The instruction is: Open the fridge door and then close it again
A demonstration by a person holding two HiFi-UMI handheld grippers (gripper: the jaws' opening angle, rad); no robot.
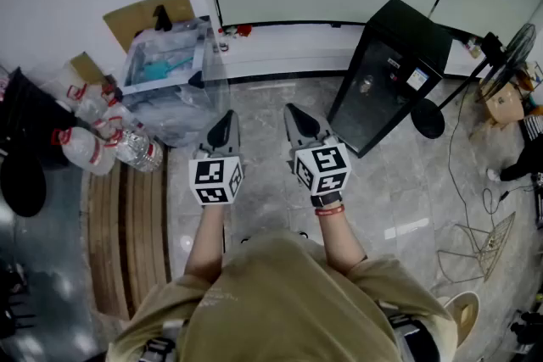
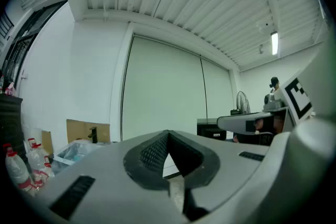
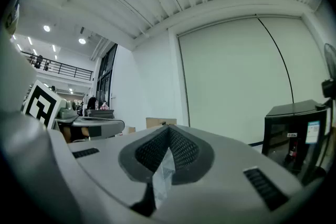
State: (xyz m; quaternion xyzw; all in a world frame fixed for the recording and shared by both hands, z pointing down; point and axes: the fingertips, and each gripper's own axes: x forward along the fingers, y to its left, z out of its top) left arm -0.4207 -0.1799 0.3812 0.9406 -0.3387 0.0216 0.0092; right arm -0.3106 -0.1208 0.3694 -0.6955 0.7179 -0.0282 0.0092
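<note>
A small black fridge (image 1: 390,72) stands on the floor at the right, ahead of me, with its glass-fronted door closed. In the right gripper view the fridge (image 3: 295,131) is at the right edge; in the left gripper view the fridge (image 2: 211,126) is small and far off. Both grippers are held level, side by side, in front of the person's body and well short of the fridge. My left gripper (image 1: 222,126) is shut with nothing between its jaws, as its own view of the left gripper (image 2: 168,137) also shows. My right gripper (image 1: 298,118) is likewise shut and empty, the right gripper (image 3: 168,132) pointing past the fridge's left side.
A clear plastic bin with a bag (image 1: 165,68) stands at the left by the wall, with several plastic bottles (image 1: 106,131) and cardboard (image 1: 148,13) beside it. Wooden boards (image 1: 127,225) lie at the lower left. A standing fan (image 1: 513,51) and cables (image 1: 467,182) are right of the fridge.
</note>
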